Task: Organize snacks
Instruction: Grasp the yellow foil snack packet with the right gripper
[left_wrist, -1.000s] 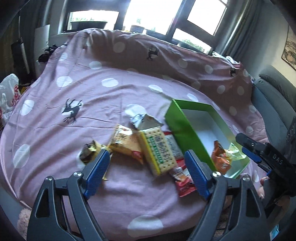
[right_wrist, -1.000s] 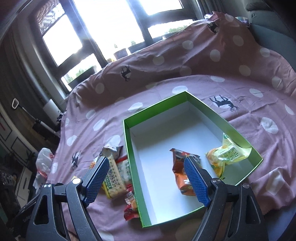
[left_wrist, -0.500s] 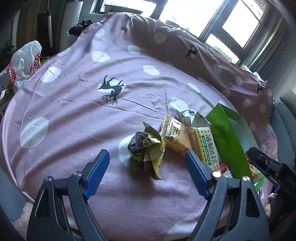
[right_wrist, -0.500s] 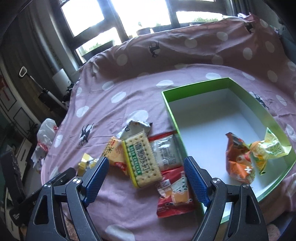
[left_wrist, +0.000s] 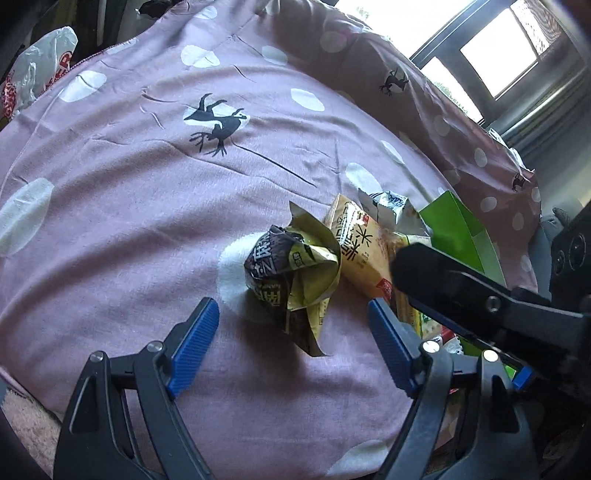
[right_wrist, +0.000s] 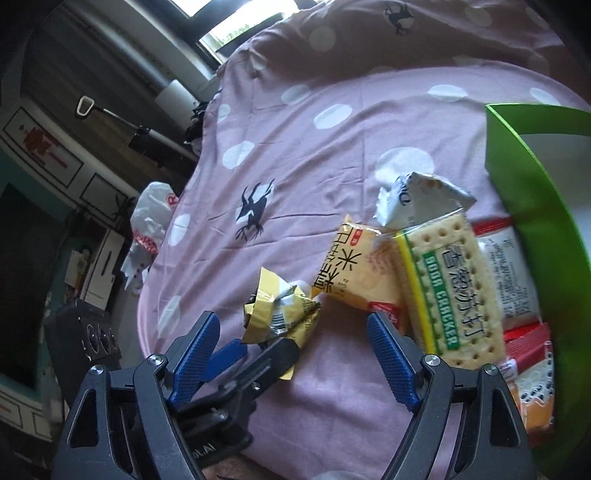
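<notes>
A: Where are your hands right now?

B: My left hand-held gripper (left_wrist: 288, 326) hovers with its fingers spread wide over a crumpled wrapper (left_wrist: 293, 271), not touching it. My right hand-held gripper (right_wrist: 291, 354) is spread apart too, with nothing between its pads.

A: And the snacks?

B: All lying on the pink cloth (left_wrist: 147, 177) with white dots and deer. Just beside the wrapper is a yellow packet (right_wrist: 351, 275), touching a cracker pack (right_wrist: 448, 284) marked "Soda Cracker". A silver pouch (right_wrist: 413, 201) sits behind them. Between the crackers and the box there's a white packet (right_wrist: 511, 277), and nearer me a red packet (right_wrist: 532, 363).

A: The box?

B: The green box (right_wrist: 532, 192) stands at the right edge of the pile, its wall touching the white packet. From here I see only a strip of pale interior; I can't tell what's inside.

A: Anything else?

B: A plastic bag (right_wrist: 149, 225) well off past the cloth's edge.
</notes>
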